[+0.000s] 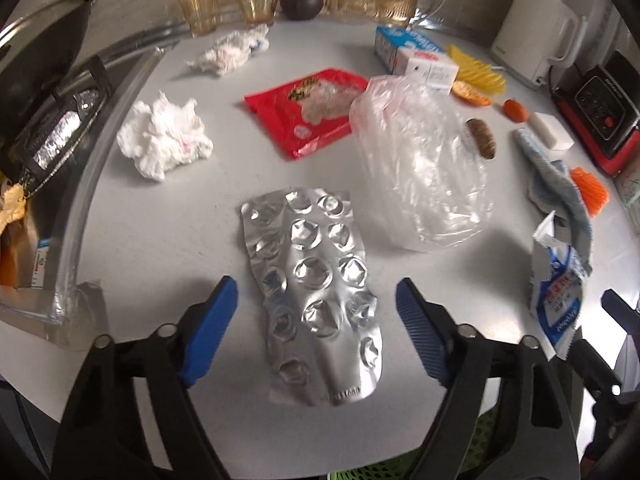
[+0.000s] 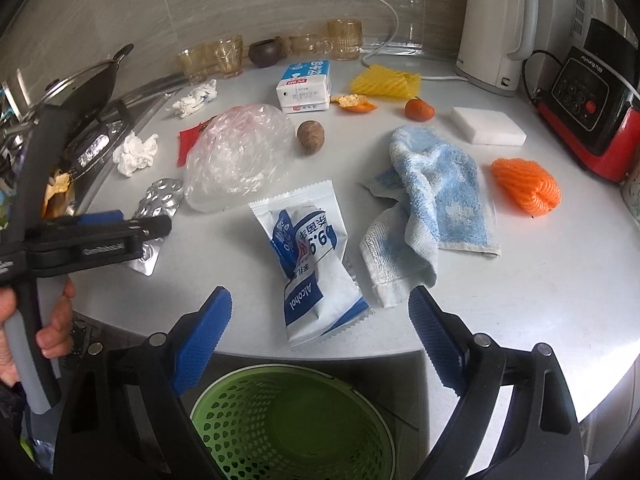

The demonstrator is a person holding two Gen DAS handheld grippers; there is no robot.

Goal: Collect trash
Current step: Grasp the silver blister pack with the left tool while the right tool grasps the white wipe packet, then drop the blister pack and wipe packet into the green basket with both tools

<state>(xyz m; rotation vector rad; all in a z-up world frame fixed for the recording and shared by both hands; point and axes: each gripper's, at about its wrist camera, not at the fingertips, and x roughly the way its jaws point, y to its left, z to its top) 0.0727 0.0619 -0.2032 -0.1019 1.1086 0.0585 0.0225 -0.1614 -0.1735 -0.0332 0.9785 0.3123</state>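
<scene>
An empty silver blister pack (image 1: 320, 296) lies flat on the white counter, between the open fingers of my left gripper (image 1: 316, 300), which does not touch it. It also shows in the right wrist view (image 2: 158, 204), partly behind the left gripper (image 2: 100, 236). My right gripper (image 2: 320, 312) is open and empty, its fingers on either side of a crumpled alcohol-wipe wrapper (image 2: 316, 264) near the counter's front edge. A green mesh bin (image 2: 288, 424) stands below that edge. A clear plastic bag (image 1: 416, 164), a red wrapper (image 1: 308, 108) and crumpled tissues (image 1: 164, 140) lie further back.
A blue towel (image 2: 432, 200), white sponge (image 2: 488, 126), orange net (image 2: 524, 186), yellow net (image 2: 386, 80), milk carton (image 2: 306, 86), orange peel (image 2: 354, 102), a small orange (image 2: 419, 109) and a brown fruit (image 2: 310, 132) lie on the counter. Kettle (image 2: 496, 28), red appliance (image 2: 592, 112), glasses and a stove at the left border it.
</scene>
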